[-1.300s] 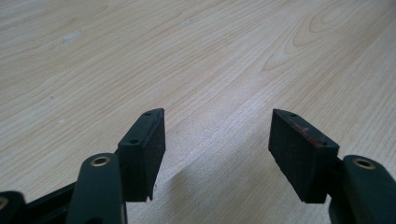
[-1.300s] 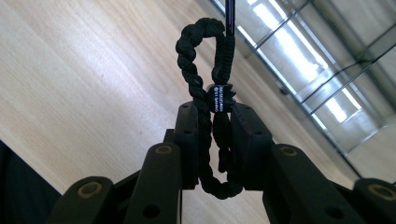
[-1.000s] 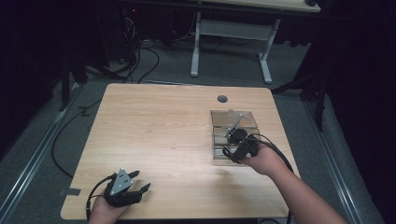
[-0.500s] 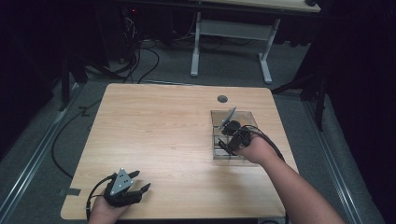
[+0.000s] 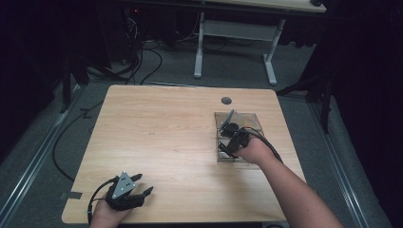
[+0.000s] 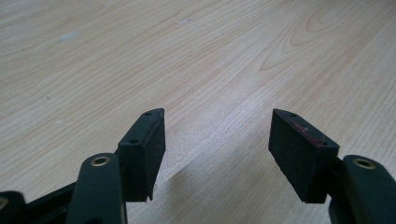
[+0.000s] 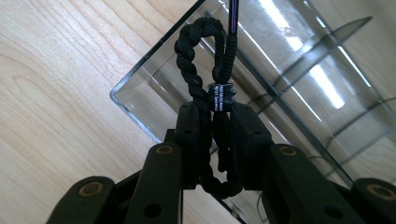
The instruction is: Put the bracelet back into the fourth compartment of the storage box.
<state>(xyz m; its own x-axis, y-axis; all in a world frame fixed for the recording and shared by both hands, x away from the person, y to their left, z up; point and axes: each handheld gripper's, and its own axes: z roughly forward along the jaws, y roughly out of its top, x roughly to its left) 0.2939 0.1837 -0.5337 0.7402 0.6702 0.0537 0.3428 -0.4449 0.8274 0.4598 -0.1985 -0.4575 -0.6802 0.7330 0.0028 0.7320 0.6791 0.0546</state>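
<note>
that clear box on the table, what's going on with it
A person works at a wooden table with a handheld tool in each hand. The right tool is shut on a black braided cord loop and holds it over the clear plastic box, which sits toward the table's right side. A thin dark stick also stands in the box. The left tool is open with nothing between its jaws, resting low at the table's near left corner.
</note>
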